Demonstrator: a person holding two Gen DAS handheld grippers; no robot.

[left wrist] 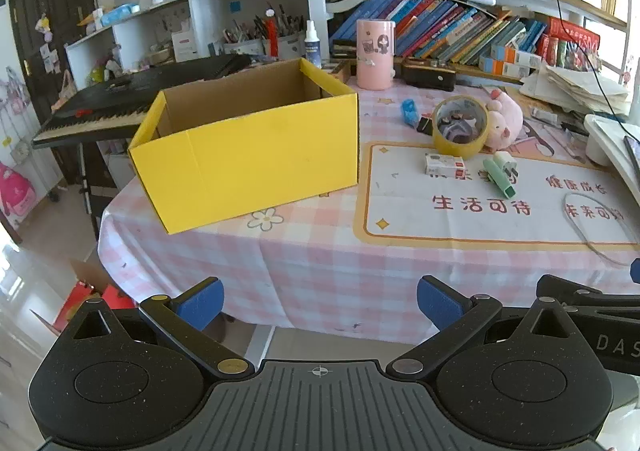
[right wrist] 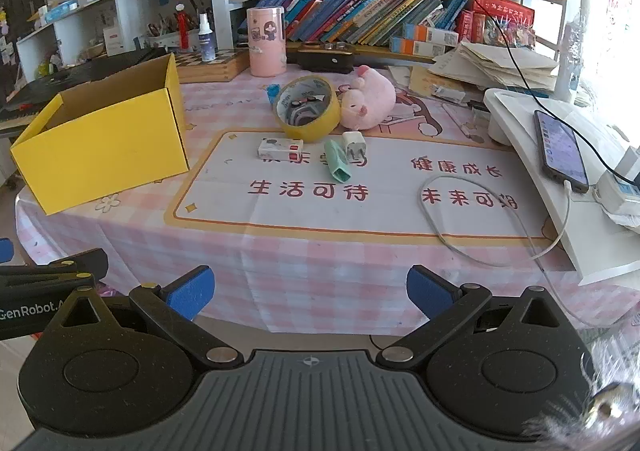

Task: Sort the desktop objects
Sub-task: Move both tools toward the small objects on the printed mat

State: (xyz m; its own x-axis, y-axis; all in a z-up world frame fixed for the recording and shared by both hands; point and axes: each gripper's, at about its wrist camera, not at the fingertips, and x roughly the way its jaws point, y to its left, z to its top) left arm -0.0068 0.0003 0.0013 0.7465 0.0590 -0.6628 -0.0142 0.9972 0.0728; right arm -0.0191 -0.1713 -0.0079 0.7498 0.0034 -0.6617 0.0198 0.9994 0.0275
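Note:
An empty yellow cardboard box (left wrist: 248, 155) (right wrist: 104, 147) stands on the left of the pink checked tablecloth. To its right lie a roll of yellow tape (left wrist: 460, 127) (right wrist: 308, 109), a pink plush pig (left wrist: 506, 121) (right wrist: 368, 99), a small white box (left wrist: 444, 165) (right wrist: 280, 149), a green tube (left wrist: 500, 179) (right wrist: 338, 161) and a white plug (right wrist: 354, 145). My left gripper (left wrist: 320, 303) and right gripper (right wrist: 310, 293) hover open before the table's front edge, nothing between their blue pads.
A pink cylinder (right wrist: 266, 41), shelves of books (right wrist: 360, 11) and a paper stack (right wrist: 496, 63) line the back. A phone (right wrist: 560, 149) charges on a white stand at right, its cable (right wrist: 460, 235) looping over the mat. A keyboard (left wrist: 120, 107) sits left of the table.

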